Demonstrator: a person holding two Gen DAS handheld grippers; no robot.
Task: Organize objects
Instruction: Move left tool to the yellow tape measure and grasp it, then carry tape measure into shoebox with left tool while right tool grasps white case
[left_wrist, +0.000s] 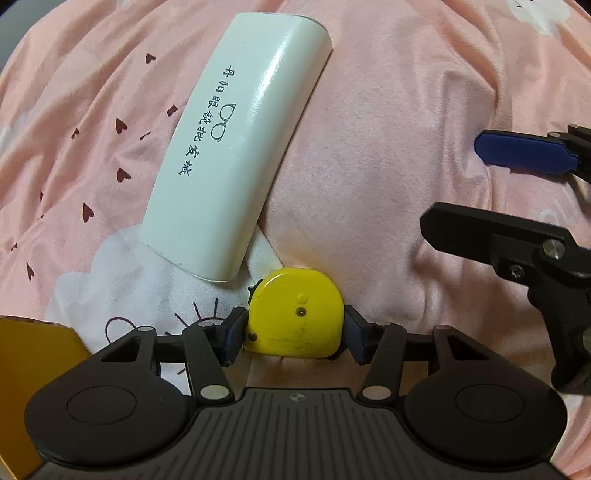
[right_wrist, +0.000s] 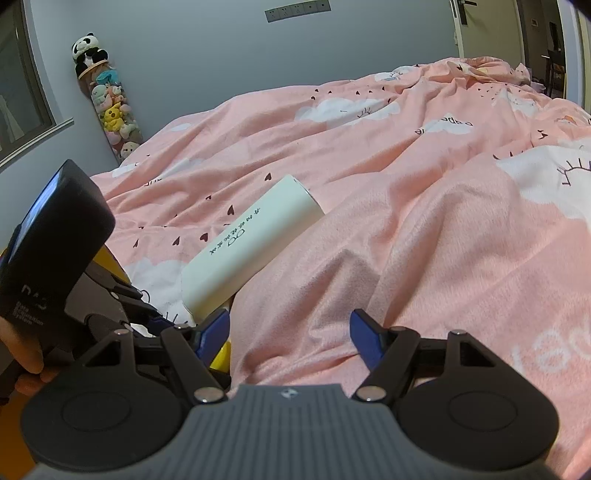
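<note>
Broadly, a pink duvet (left_wrist: 388, 129) w/ cloud and heart print is spread over the bed, and everything to be organized lies on it. A white glasses case (left_wrist: 236, 147) is laid diagonally, running from approx 12 o'clock down toward centre in the left wrist view; its near end sits just beside the yellow tape measure (left_wrist: 295, 317), at about 10 o'clock from it. A yellow-orange box edge (left_wrist: 33, 387) is seen at 8 o'clock, possibly the container, tbc.

Step in hand, as judged: pickup of the tape measure. The left gripper (left_wrist: 293, 332) is pointed steeply down and its blue pads appear pressed on both flanks of the tape measure, i.e. clenched on it. The right gripper (right_wrist: 290, 336) is held apart w/ nothing between its fingers, at 3 o'clock in the left view.

Next move, likely: the tape measure is to be lifted clear w/o slipping, then carried toward the box at 8 o'clock; grip must be kept firm since the plastic shell is smooth.
</note>
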